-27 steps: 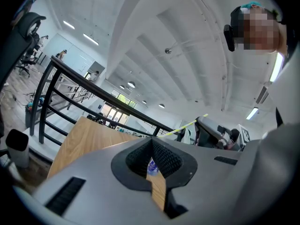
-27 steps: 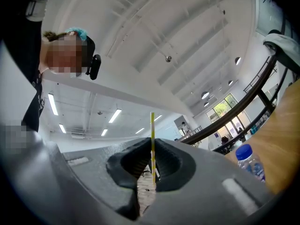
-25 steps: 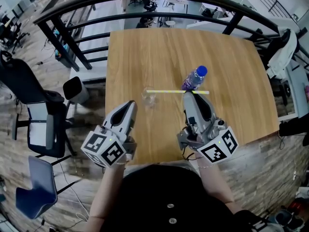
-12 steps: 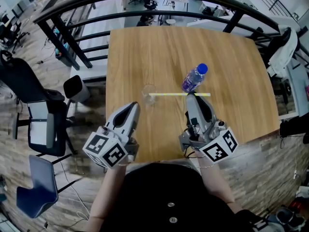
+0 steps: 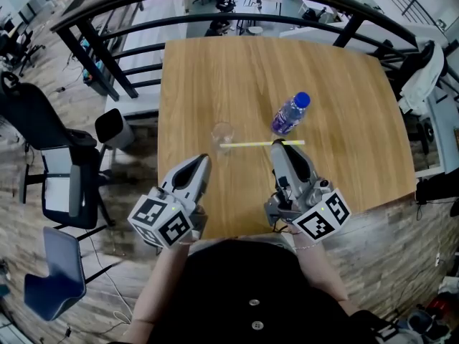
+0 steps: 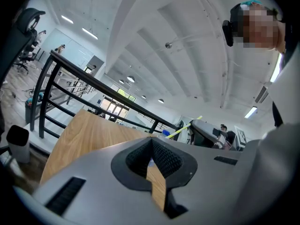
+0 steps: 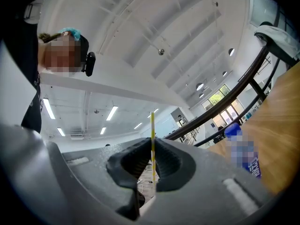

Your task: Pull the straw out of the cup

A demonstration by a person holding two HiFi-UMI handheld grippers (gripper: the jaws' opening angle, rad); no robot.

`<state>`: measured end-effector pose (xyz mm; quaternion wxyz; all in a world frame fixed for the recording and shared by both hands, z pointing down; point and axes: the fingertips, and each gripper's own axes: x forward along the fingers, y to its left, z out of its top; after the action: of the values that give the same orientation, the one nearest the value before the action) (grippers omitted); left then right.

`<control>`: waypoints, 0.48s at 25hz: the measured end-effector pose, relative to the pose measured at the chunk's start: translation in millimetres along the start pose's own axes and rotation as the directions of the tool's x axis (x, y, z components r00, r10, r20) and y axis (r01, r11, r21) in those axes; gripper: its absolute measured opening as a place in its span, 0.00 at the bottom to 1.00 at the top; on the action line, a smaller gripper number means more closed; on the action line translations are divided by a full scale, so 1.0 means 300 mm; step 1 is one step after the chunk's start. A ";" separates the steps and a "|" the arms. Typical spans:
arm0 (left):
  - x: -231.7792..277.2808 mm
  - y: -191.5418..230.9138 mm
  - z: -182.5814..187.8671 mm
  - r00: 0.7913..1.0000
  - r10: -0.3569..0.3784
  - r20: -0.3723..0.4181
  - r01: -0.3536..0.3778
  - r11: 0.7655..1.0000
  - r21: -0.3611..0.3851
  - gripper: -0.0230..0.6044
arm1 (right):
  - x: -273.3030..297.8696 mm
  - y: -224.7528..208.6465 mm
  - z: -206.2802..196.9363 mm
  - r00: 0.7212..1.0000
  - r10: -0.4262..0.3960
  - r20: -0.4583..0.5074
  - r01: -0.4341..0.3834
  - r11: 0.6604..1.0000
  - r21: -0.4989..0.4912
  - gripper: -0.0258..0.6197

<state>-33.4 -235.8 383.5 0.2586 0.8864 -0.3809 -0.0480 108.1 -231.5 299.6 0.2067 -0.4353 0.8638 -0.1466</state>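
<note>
Straw (image 5: 252, 144) was pinched crosswise in right gripper (image 5: 280, 147), stretched leftward toward cup (image 5: 222, 132), probably clear already; left gripper (image 5: 200, 161) was kept closed, empty.

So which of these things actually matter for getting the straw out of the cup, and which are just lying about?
Part of the job:
- yellow straw
- clear cup
- right tongs, shut on the straw

Just lying about:
- blue-capped bottle on the table
- left tongs, shut on nothing
- black chair beside the table
</note>
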 end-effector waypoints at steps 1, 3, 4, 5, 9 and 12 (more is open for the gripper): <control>0.002 0.002 -0.003 1.000 0.000 -0.007 0.000 1.000 0.003 0.06 | 0.004 0.002 -0.002 1.000 0.002 -0.002 -0.002 1.000 -0.001 0.07; 0.004 0.004 -0.004 1.000 0.000 -0.013 0.000 1.000 0.004 0.06 | 0.012 0.004 -0.003 1.000 0.003 -0.006 -0.003 1.000 -0.004 0.07; 0.005 0.004 -0.005 1.000 0.001 -0.015 0.000 1.000 0.003 0.06 | 0.014 0.004 -0.003 1.000 0.003 -0.006 -0.003 1.000 -0.005 0.07; 0.005 0.005 -0.006 1.000 0.001 -0.016 -0.001 1.000 0.002 0.06 | 0.015 0.002 -0.004 1.000 0.002 -0.006 -0.002 1.000 -0.004 0.07; 0.009 0.004 -0.010 1.000 0.001 -0.016 -0.001 1.000 -0.002 0.06 | 0.011 -0.007 -0.006 1.000 0.002 0.000 -0.002 1.000 0.010 0.07; 0.012 -0.002 -0.013 1.000 0.000 -0.018 0.000 1.000 -0.003 0.06 | 0.007 -0.012 -0.003 1.000 0.005 0.007 -0.005 1.000 0.020 0.07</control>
<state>-29.4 -236.5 387.1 0.2634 0.8864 -0.3784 -0.0408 108.8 -235.2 301.4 0.2142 -0.4316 0.8627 -0.1532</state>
